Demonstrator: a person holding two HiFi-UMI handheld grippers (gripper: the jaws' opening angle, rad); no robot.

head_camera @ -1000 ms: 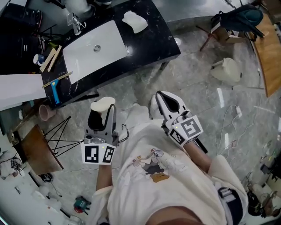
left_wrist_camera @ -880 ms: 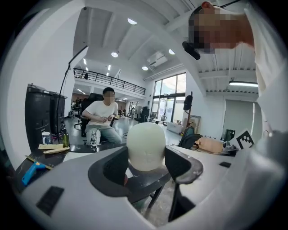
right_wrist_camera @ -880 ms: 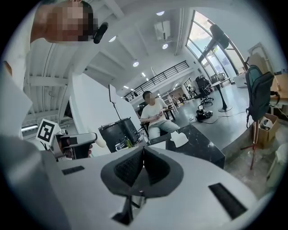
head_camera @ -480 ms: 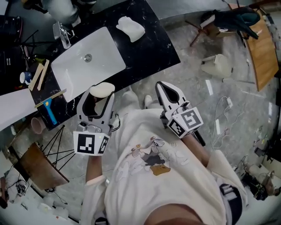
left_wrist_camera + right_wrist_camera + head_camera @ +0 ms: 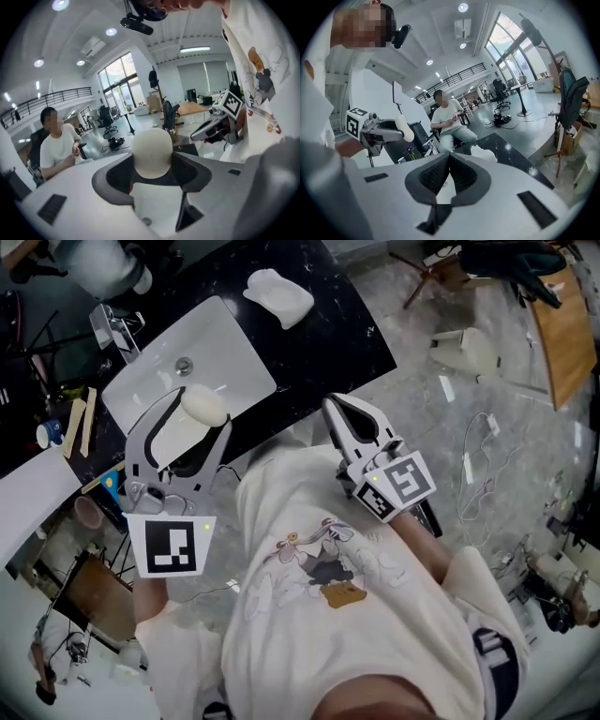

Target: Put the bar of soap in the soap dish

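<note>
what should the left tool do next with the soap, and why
Probably carry the left tool across the sink toward the white soap dish on the black counter. The tool is clamped on the bar of soap, which in the head view hangs over the sink's near part, well apart from the dish beside the sink's far end.

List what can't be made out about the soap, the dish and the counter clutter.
- soap dish: in the right gripper view, mostly hidden behind the right gripper and its shut jaws; only an edge shows.
- bar of soap: in the left gripper view, its flanks are covered by the left gripper, clamped on it.
- small items at the counter's left end: in the head view, too small to name.
</note>
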